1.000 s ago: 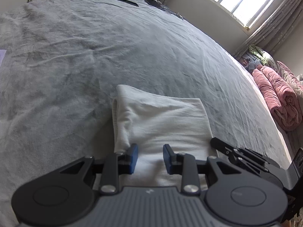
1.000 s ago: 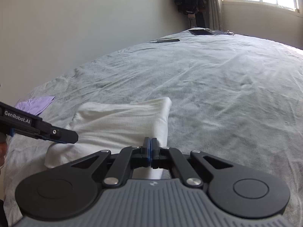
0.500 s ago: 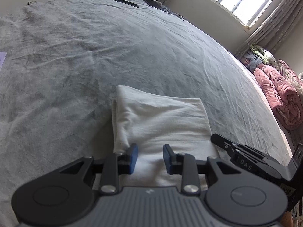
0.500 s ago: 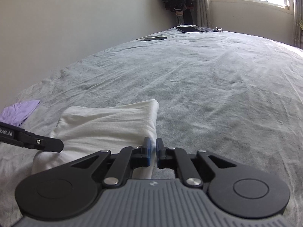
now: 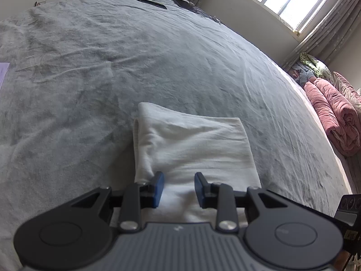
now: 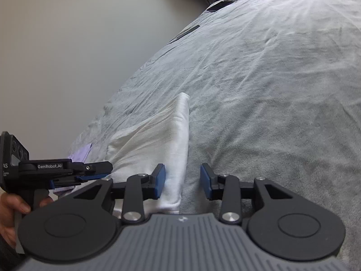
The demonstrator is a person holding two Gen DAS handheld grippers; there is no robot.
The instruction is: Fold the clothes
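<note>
On the grey bed (image 5: 180, 56): one folded white garment (image 5: 191, 149), two pairs of tongs.
Left tongs (image 5: 179, 188) parted narrowly, hovering at the garment's near edge, gripping nothing. Right tongs (image 6: 182, 181) just been opening, now standing moderately apart over the garment's right edge, cloth lying between the pads yet unpinched. One hand (image 6: 11, 207) gripping the left tool's handle. One lilac cloth (image 6: 81, 152) peeking past the garment. One pink rolled quilt (image 5: 334, 115) off beside the bed. Two dark flat items (image 5: 153, 2) lying near the far end.
</note>
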